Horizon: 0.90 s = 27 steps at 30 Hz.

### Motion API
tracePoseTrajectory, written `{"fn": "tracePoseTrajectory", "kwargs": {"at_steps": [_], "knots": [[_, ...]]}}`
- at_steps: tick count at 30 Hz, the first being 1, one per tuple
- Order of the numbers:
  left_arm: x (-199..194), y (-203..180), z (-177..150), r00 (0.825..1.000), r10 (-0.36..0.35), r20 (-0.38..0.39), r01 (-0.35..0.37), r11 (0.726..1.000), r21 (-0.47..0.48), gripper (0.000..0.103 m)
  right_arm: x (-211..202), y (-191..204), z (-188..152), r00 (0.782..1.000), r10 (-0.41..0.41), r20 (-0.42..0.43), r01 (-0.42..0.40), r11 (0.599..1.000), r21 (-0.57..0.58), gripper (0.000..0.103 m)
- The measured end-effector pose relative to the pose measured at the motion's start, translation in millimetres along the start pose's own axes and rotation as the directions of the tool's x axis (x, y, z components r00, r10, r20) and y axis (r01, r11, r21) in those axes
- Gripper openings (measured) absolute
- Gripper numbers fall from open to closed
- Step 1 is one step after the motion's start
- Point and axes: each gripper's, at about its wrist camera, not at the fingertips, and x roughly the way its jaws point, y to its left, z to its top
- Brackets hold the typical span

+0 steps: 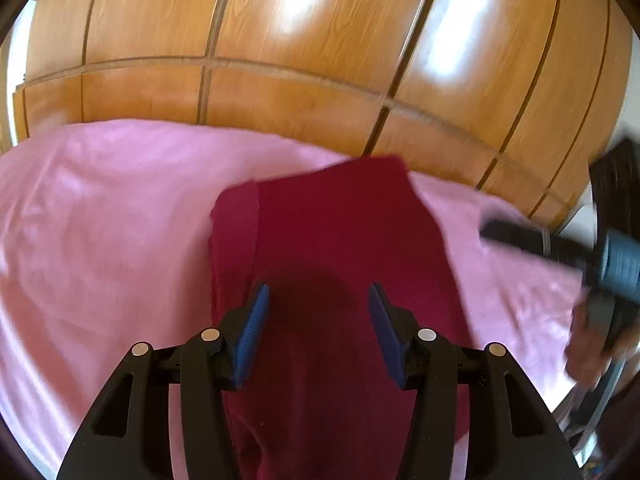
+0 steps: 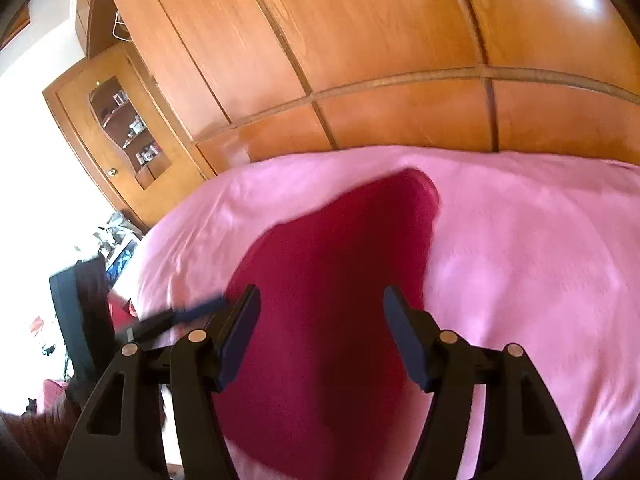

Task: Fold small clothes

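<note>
A dark red garment (image 1: pixel 332 216) lies flat on the pink bed sheet (image 1: pixel 100 208), with a narrower strip of it showing along its left side. My left gripper (image 1: pixel 318 290) hovers over its near part, open, nothing between the blue pads. At the right edge of this view one blurred finger (image 1: pixel 508 234) of the right gripper reaches in over the sheet. In the right wrist view the same garment (image 2: pixel 340 248) stretches away from me, and my right gripper (image 2: pixel 320 292) stands open above it, empty. A blurred blue finger (image 2: pixel 200 306) of the left gripper shows at the left.
A wooden wardrobe (image 1: pixel 300 40) runs along the far side of the bed. A glass-door cabinet (image 2: pixel 120 128) stands at the left, with clutter (image 2: pixel 116 236) on the floor below it. Pink sheet (image 2: pixel 520 240) spreads to the right of the garment.
</note>
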Motion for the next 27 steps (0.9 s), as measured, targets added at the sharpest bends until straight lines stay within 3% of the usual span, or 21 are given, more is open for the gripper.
{"fn": "tracePoseTrajectory", "kwargs": {"at_steps": [2,4,8,17,21,23,25,27], "knots": [[5.1,2.6,-5.6,1.0,0.008,-0.009,-0.008,1.0,0.006,0.05,21.2,4.7,10.6,1.0,-0.007,-0.023,0.007,1.0,-0.014,0.064],[5.8,3.4,-10.6,1.0,0.017,-0.008,-0.017,1.0,0.021,0.05,48.5,2.2,12.5,0.996,-0.066,-0.066,0.064,0.997,-0.031,0.064],[11.0,4.4,-18.2,0.999,0.034,-0.008,-0.034,0.998,0.046,0.05,114.0,-17.5,-10.4,0.964,-0.179,-0.195,0.174,0.984,-0.042,0.066],[11.2,3.3,-27.8,0.999,0.048,-0.002,-0.048,0.997,0.052,0.05,99.5,-17.9,-22.2,0.973,-0.181,-0.141,0.176,0.983,-0.045,0.072],[1.9,3.6,-29.6,0.999,0.054,0.003,-0.054,0.998,0.044,0.05,91.2,-7.3,-13.0,0.972,-0.209,-0.105,0.203,0.977,-0.063,0.091],[-2.0,3.9,-29.7,0.998,0.061,0.007,-0.061,0.997,0.049,0.05,79.4,-5.7,-14.8,0.975,-0.201,-0.09,0.197,0.979,-0.057,0.091],[-9.2,5.8,-30.1,0.998,0.06,0.016,-0.06,0.997,0.041,0.055,73.0,-4.7,-14.3,0.977,-0.197,-0.081,0.194,0.98,-0.045,0.093],[-20.1,10.7,-29.3,0.998,0.049,0.036,-0.049,0.999,0.015,0.067,61.0,-8.1,-18.4,0.981,-0.181,-0.073,0.179,0.983,-0.024,0.093]]}}
